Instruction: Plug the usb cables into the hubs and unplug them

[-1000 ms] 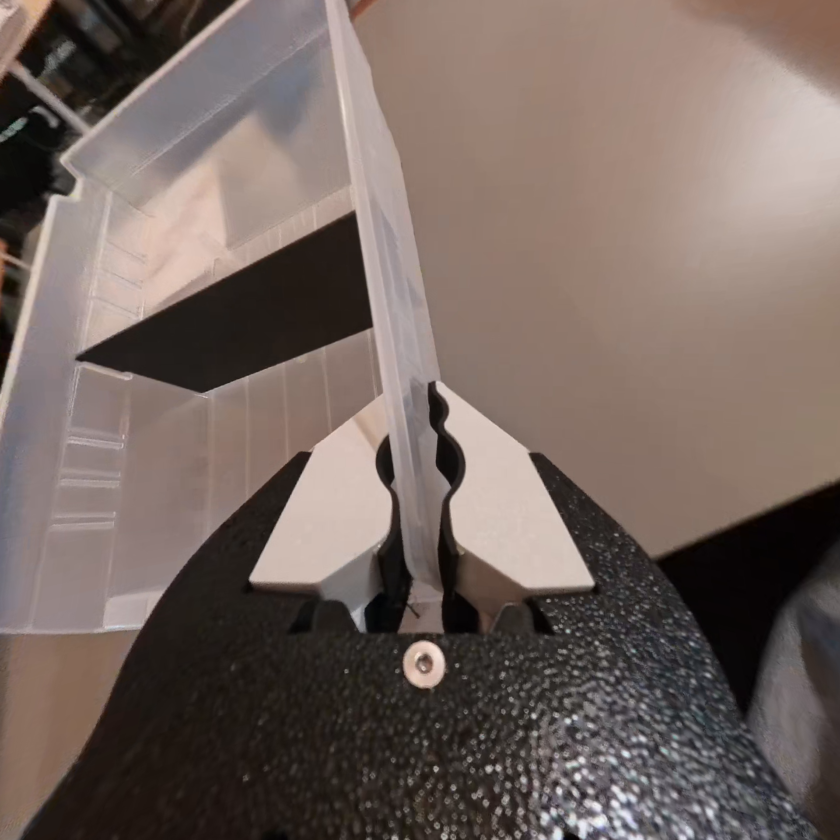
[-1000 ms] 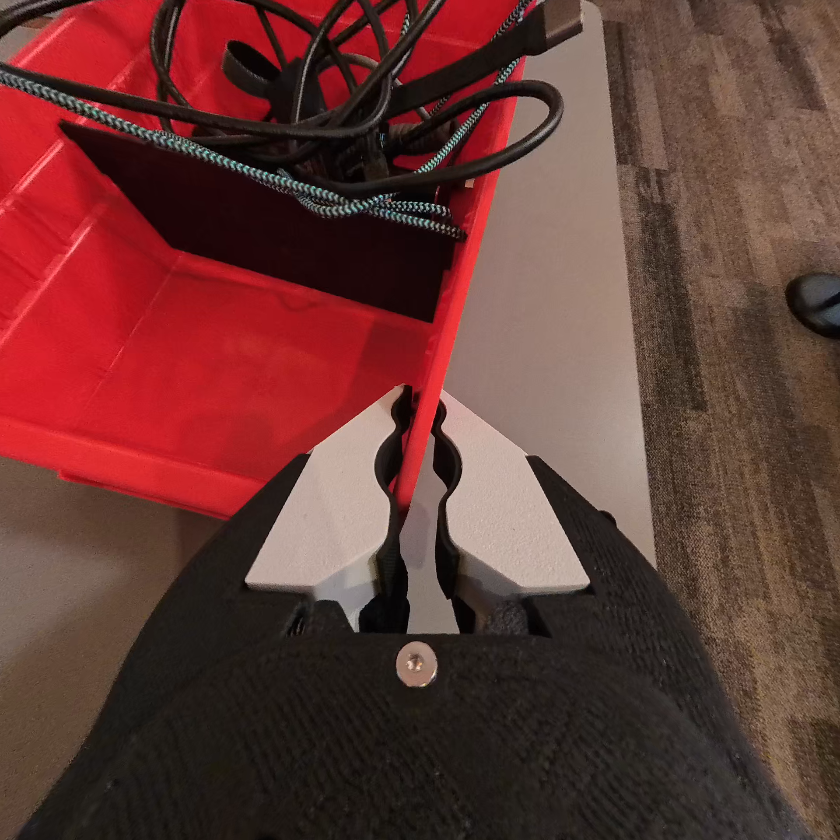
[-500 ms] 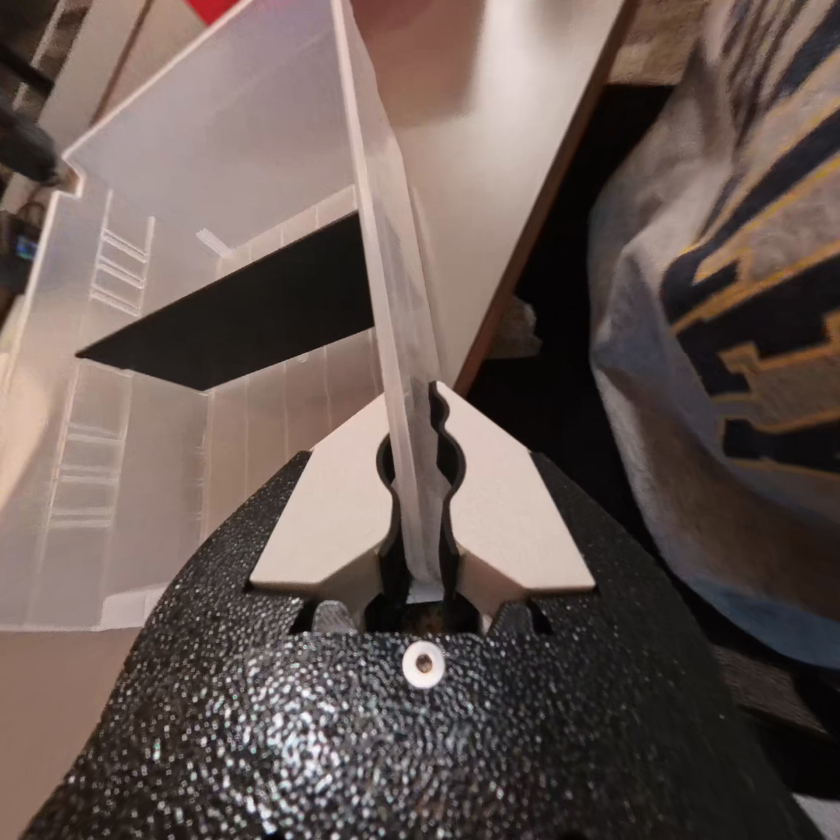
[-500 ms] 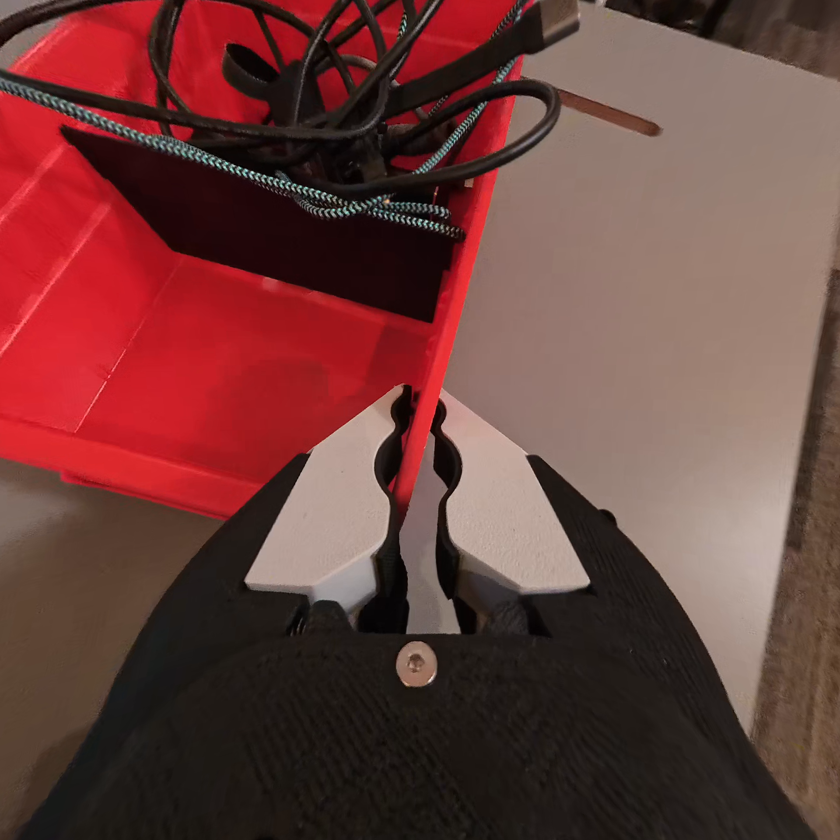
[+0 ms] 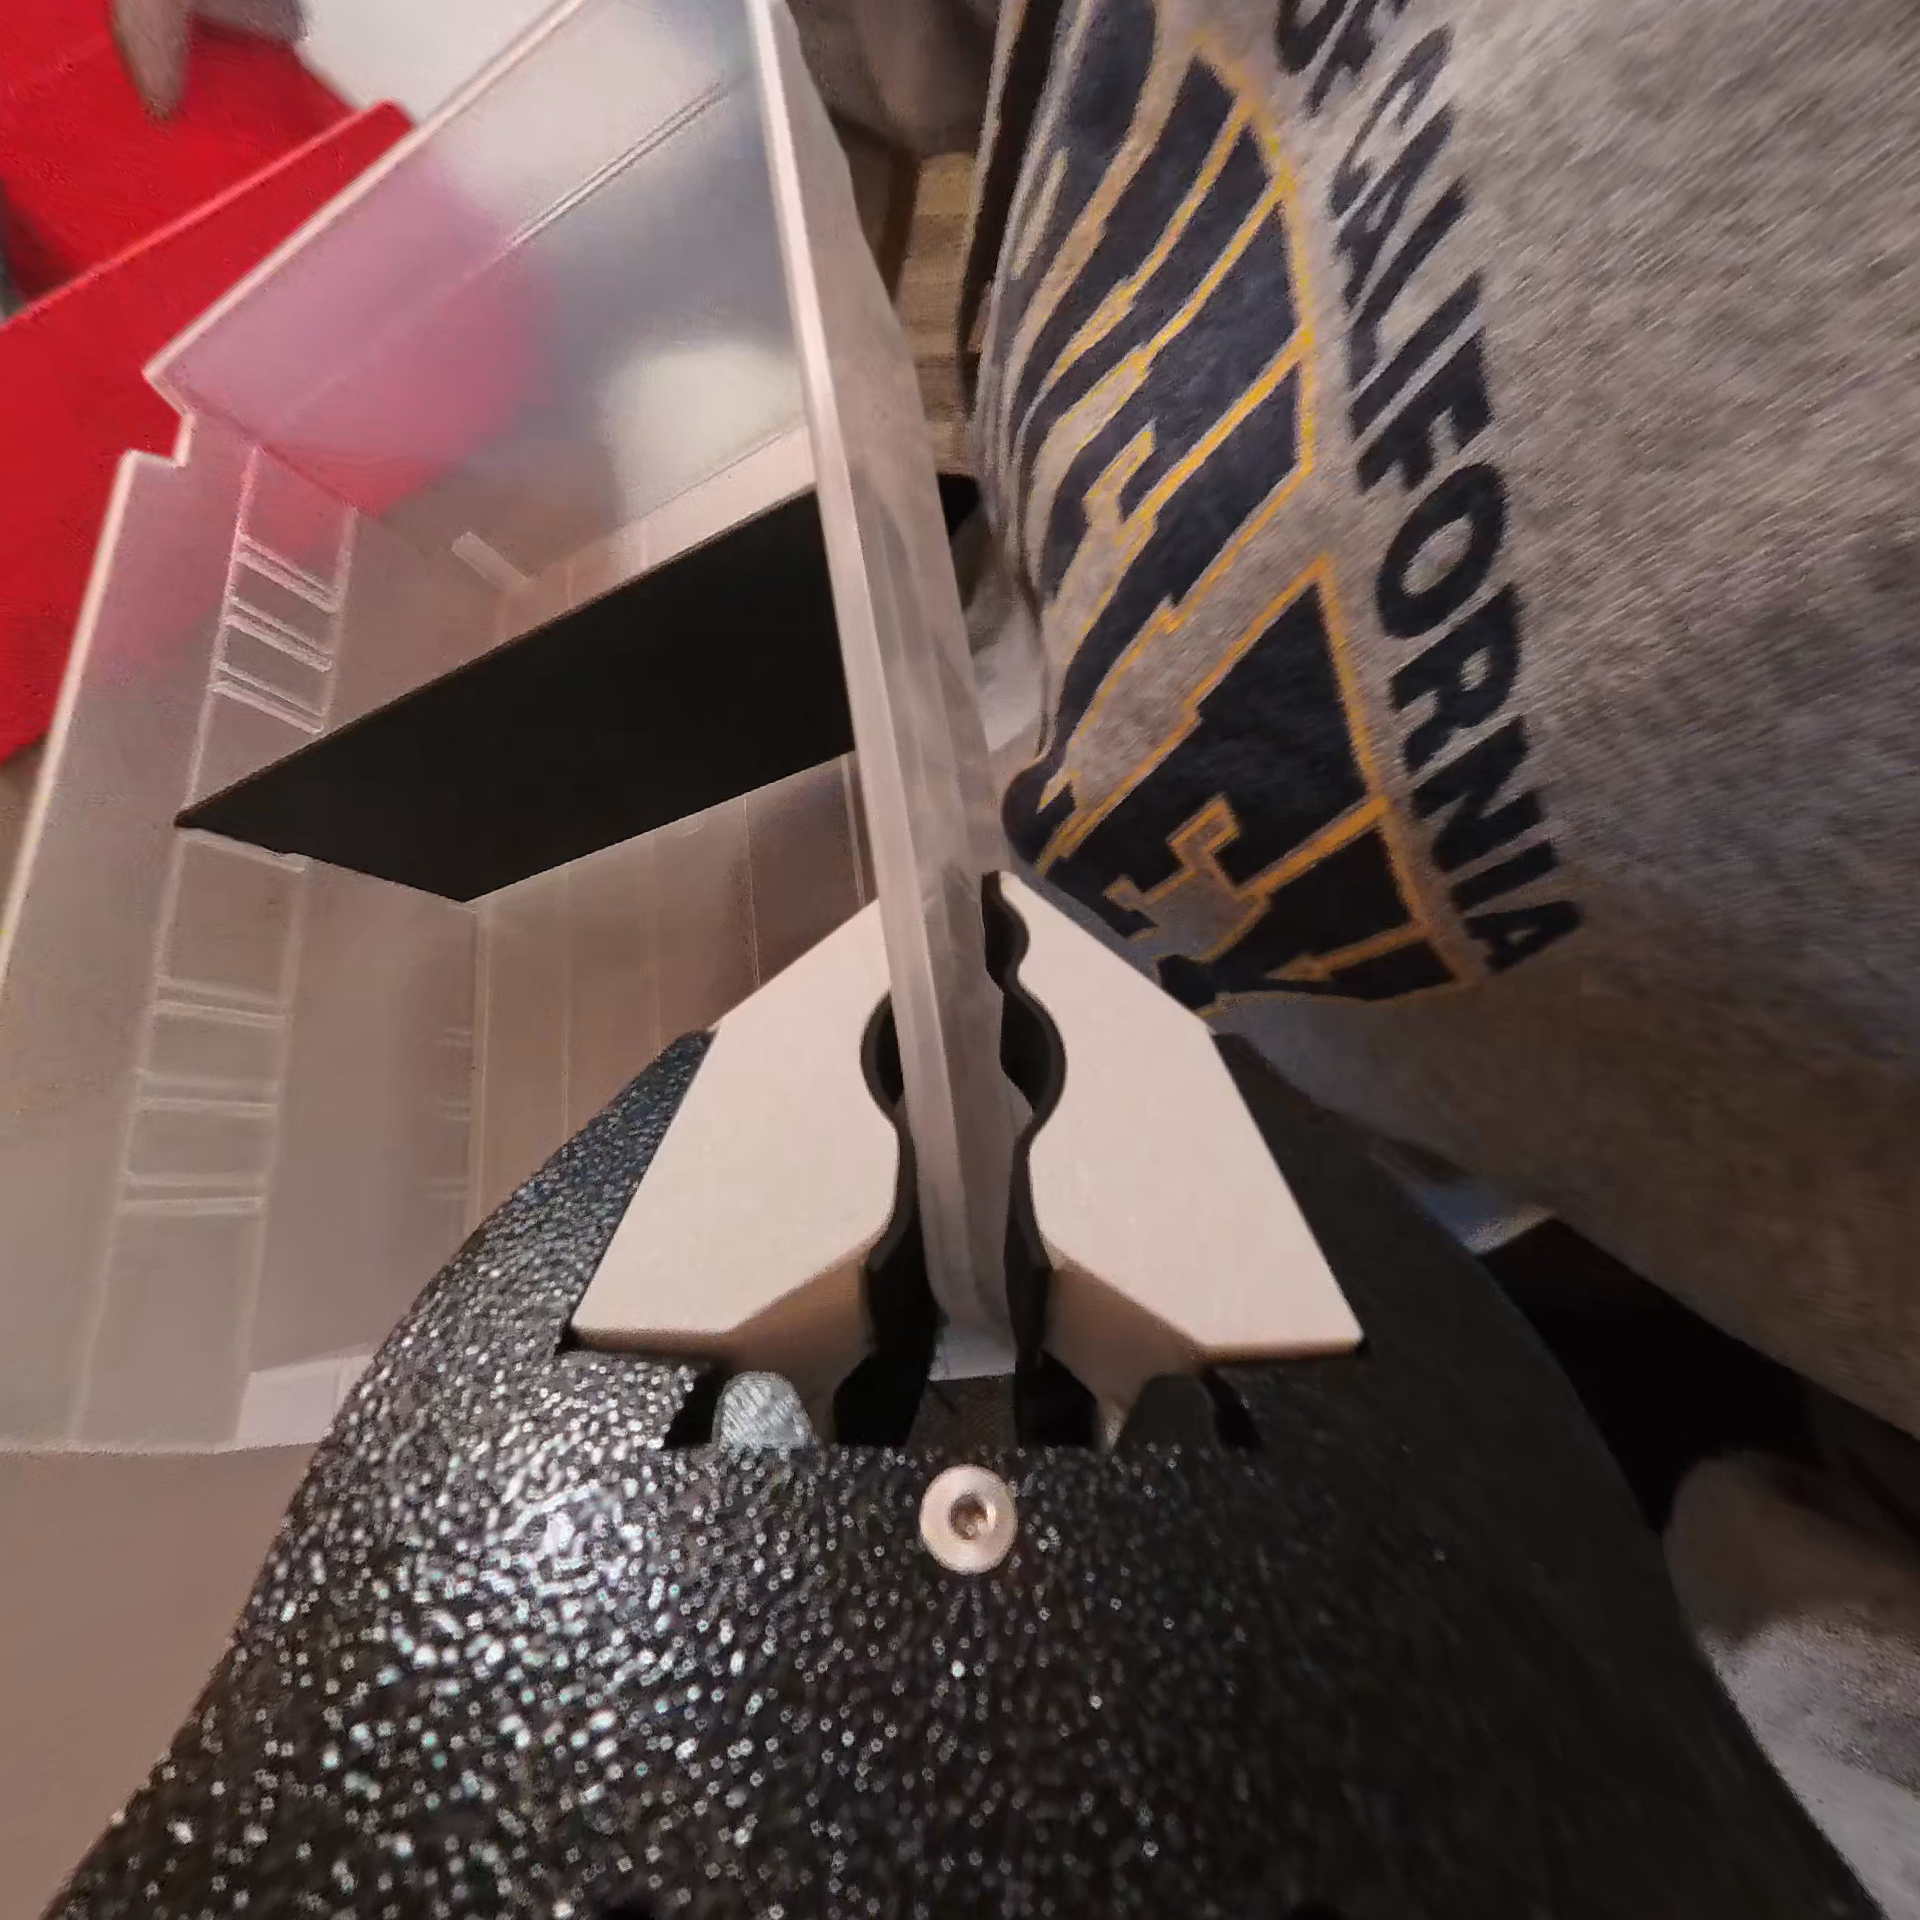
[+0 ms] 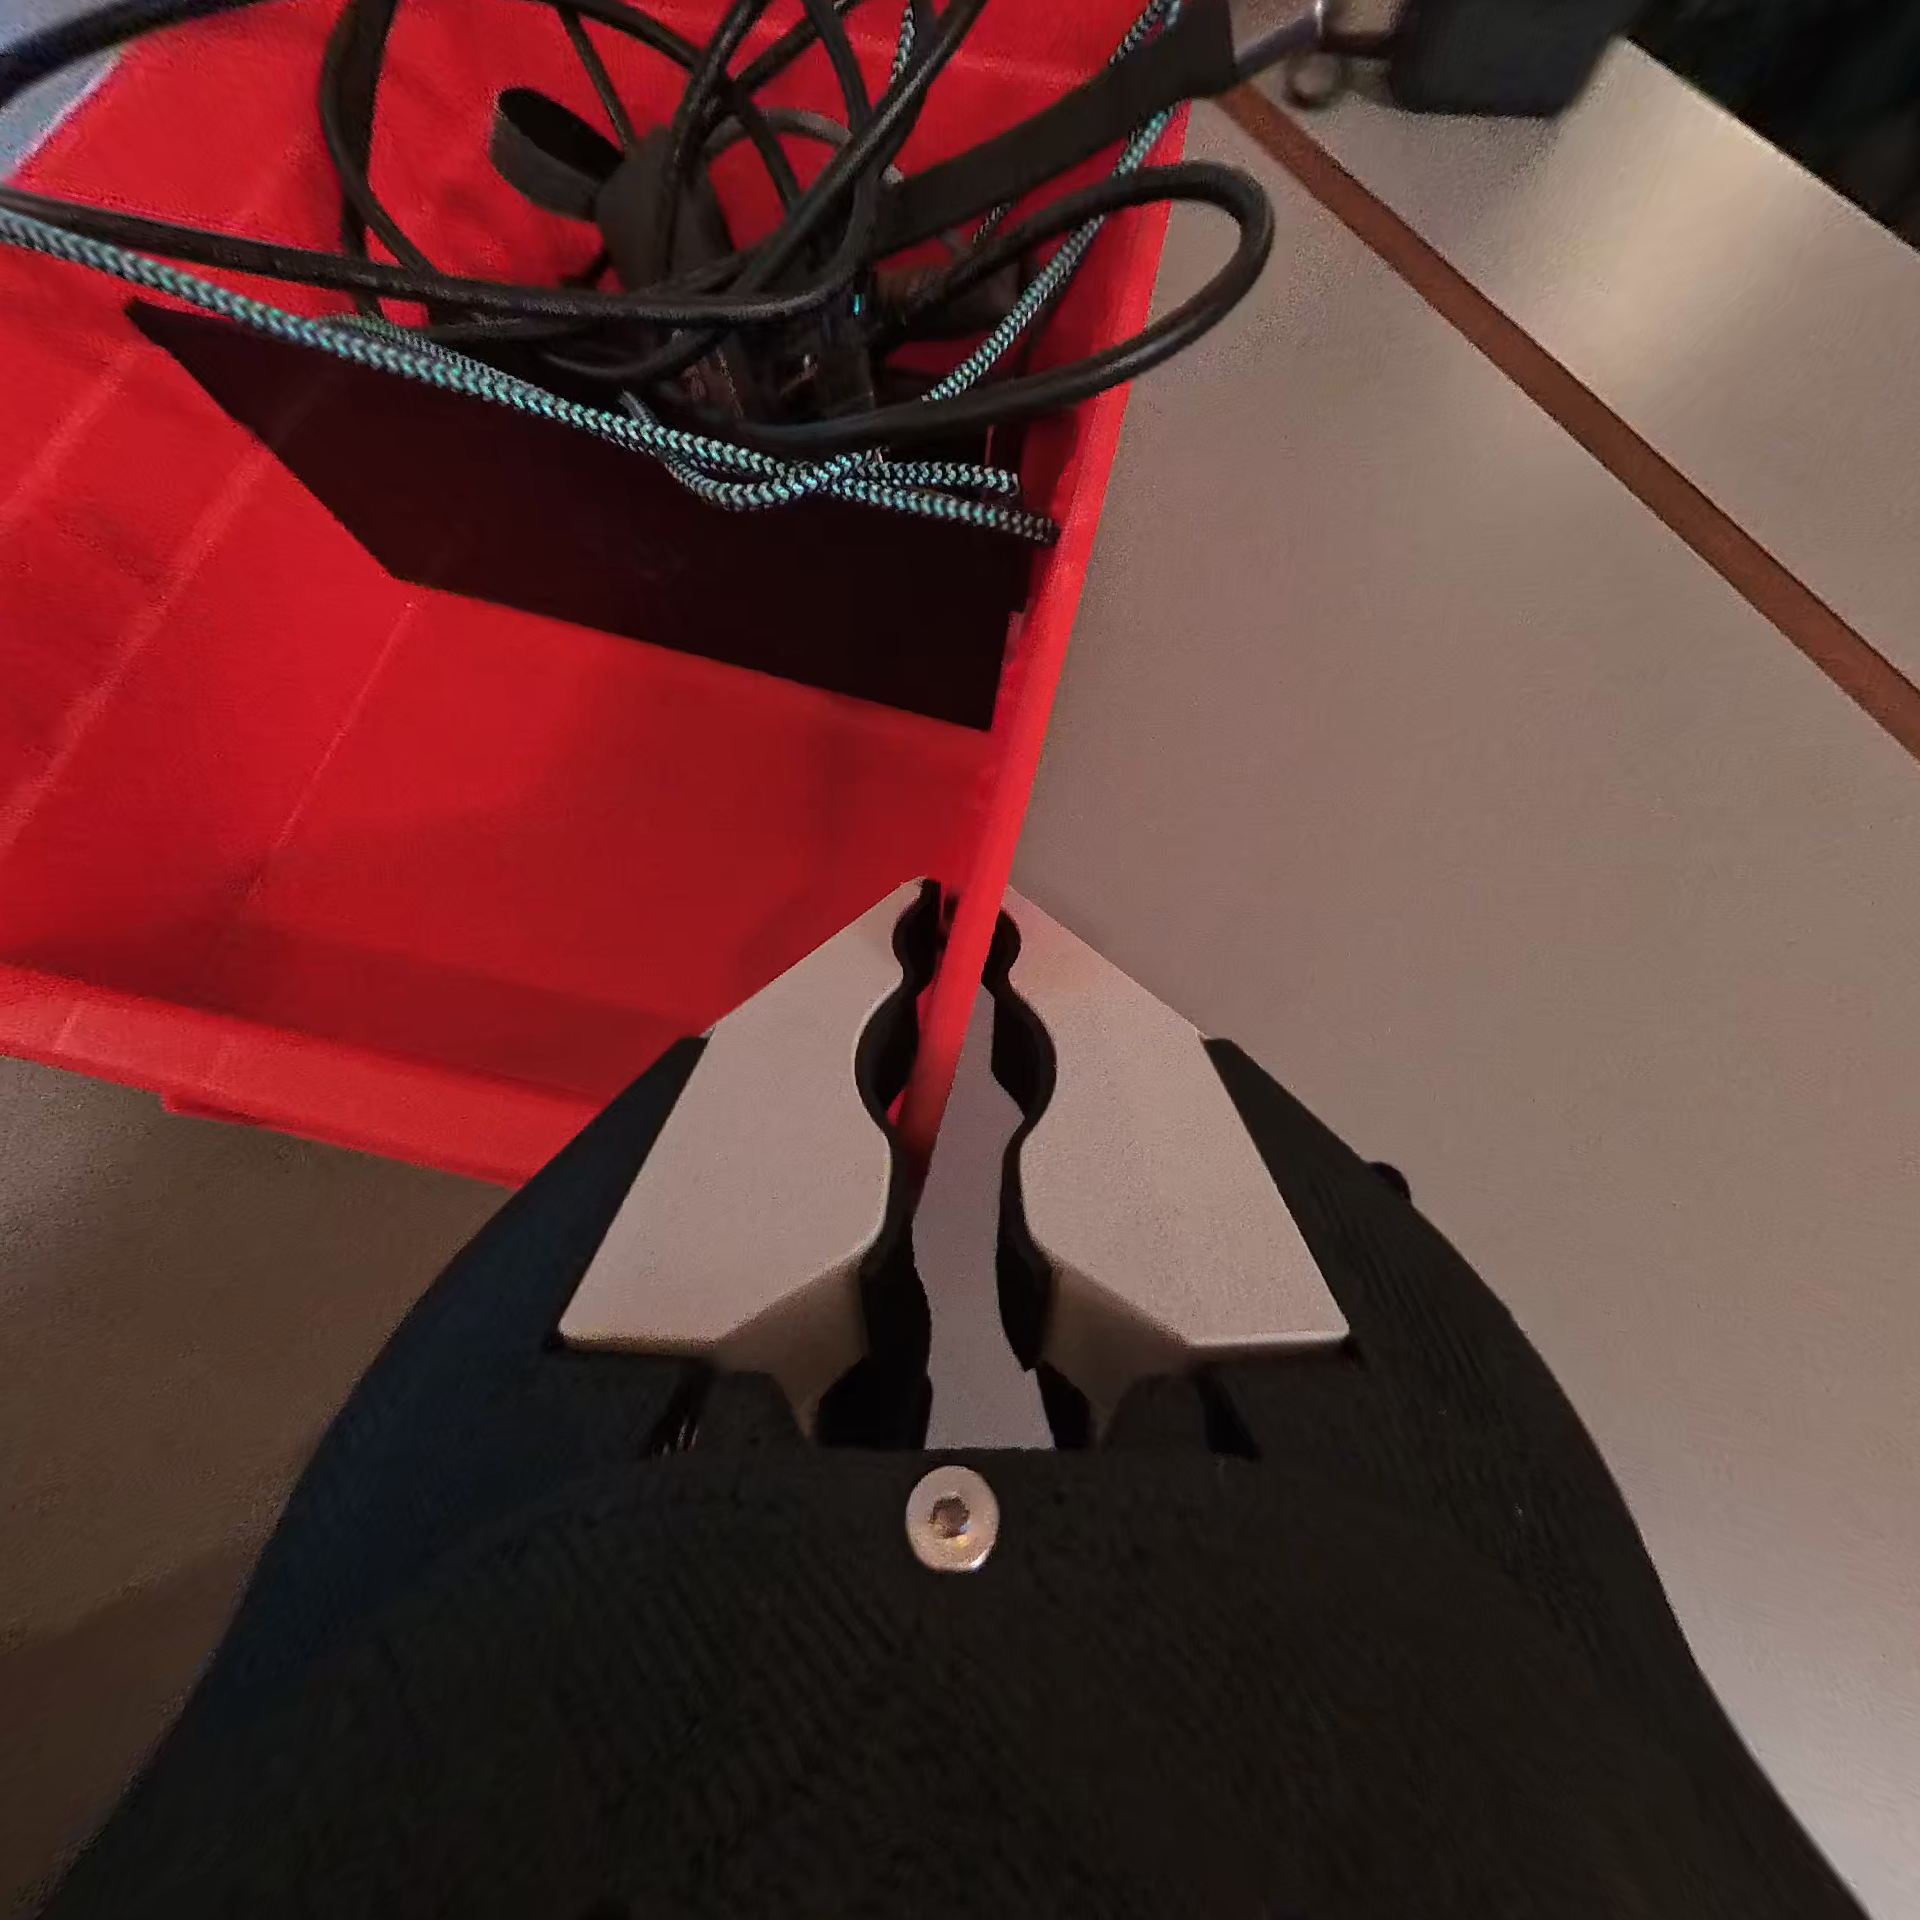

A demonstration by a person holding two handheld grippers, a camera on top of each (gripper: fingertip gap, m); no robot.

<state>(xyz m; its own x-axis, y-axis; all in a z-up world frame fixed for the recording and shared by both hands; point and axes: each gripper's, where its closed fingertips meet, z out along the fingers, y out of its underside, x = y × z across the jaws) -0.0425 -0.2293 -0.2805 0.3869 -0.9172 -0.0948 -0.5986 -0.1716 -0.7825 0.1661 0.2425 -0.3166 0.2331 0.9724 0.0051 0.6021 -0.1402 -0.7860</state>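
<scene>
My left gripper [image 5: 961,904] is shut on the right side wall of a clear plastic bin [image 5: 312,935], which has a black divider [image 5: 540,727] across it and looks empty. My right gripper [image 6: 961,904] is shut on the right side wall of a red plastic bin [image 6: 468,831]. The red bin also has a black divider [image 6: 644,561]. Behind that divider lies a tangle of black and teal-braided usb cables [image 6: 727,312]; any hubs are hidden among them. The front half of the red bin is bare.
A person's grey printed sweatshirt [image 5: 1455,520] fills the right of the left wrist view, close to the clear bin. Part of the red bin [image 5: 94,364] shows at that view's upper left. The grey table [image 6: 1455,831] with a brown edge strip [image 6: 1558,416] lies right of the red bin. My right fingertips sit around 50 cm from my left ones.
Both bins have swung with my grippers. In the left view the table has slid out of sight and the sweatshirt now fills the right. In the right view the floor has given way to table.
</scene>
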